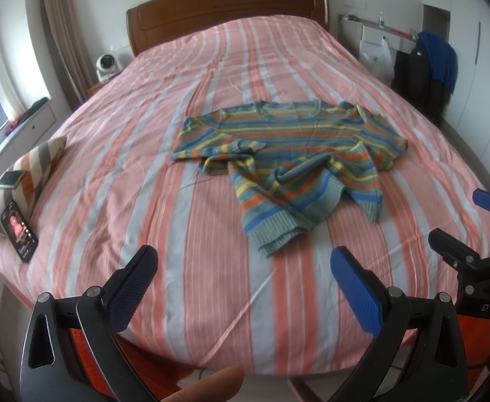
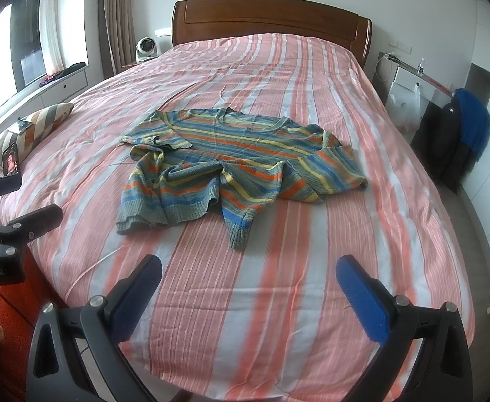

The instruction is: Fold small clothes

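From the left wrist view, a bed (image 1: pixel 111 174) with a pink, white and grey striped cover fills most of the frame, its wooden headboard (image 1: pixel 228 10) at top centre against a white wall. A striped knit sweater (image 1: pixel 285 154) lies rumpled at the middle of the cover, neck toward the headboard, hem bunched toward the bottom. At lower left a striped cushion (image 1: pixel 30 174) sits on the bed edge with one phone (image 1: pixel 9 179) on top and another phone (image 1: pixel 19 231) propped against it, screen lit. A small white fan (image 1: pixel 106 63) stands at upper left, and a blue garment (image 1: pixel 440 57) hangs at upper right. The left gripper (image 1: pixel 241 268) hangs over the near end of the cover, jaws spread wide, holding nothing. The right gripper (image 1: pixel 462 224) shows at the right edge, fingers apart.

From the right wrist view, the sweater (image 2: pixel 231 164) lies mid-frame, well apart from the right gripper (image 2: pixel 248 278), whose jaws gape wide over bare cover at bottom centre. The left gripper (image 2: pixel 20 201) pokes in at the left edge, empty.
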A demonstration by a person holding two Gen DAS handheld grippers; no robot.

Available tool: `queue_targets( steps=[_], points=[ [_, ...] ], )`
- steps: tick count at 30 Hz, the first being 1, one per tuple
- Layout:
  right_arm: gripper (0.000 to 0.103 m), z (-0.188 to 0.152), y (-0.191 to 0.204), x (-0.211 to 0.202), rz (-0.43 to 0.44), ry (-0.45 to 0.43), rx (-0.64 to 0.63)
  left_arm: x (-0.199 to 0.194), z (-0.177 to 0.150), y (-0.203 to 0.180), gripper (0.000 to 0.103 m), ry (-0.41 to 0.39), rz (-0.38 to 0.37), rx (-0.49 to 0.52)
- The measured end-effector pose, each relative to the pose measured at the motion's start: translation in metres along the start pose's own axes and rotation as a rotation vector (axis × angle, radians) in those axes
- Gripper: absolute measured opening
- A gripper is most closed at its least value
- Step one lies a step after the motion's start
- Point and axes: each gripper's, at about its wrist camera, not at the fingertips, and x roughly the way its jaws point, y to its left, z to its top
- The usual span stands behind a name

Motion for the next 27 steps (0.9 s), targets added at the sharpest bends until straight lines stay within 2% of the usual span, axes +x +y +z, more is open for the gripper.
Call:
queue_targets(
  steps=[27],
  points=[
    [0.103,0.0013,-0.0068,0.0004,-0.041,0.006,0.021,0.0004,-0.0005,-0.0001,0.103,-0.001,0.0,0.0]
  ],
)
